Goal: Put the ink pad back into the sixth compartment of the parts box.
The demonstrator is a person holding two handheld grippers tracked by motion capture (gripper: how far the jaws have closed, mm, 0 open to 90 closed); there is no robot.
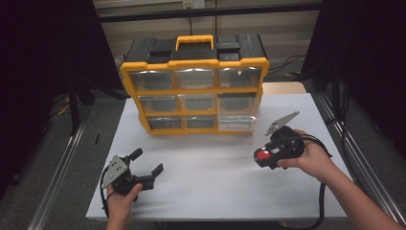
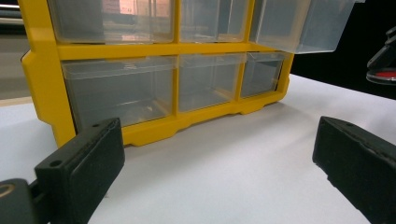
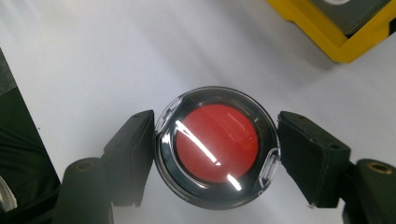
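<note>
The right gripper (image 1: 264, 157) holds a round case (image 1: 262, 155) with a red inside and a clear lid, above the white table (image 1: 206, 191), to the right and in front of the yellow organizer (image 1: 194, 86). In the right gripper view the case (image 3: 215, 144) sits flat-face to the camera, a black jaw pressed to each side of its rim. It is a disc with no long axis; its lid faces back along the jaws. Two small clear tabs show on the lid's edge there — the high view is too coarse for them.

The left gripper (image 1: 146, 165) hovers near the table's front left, jaws wide apart with nothing between them. Its own view looks at the organizer's (image 2: 154, 126) lower drawers — one upper right drawer (image 2: 301, 23) is pulled out.
</note>
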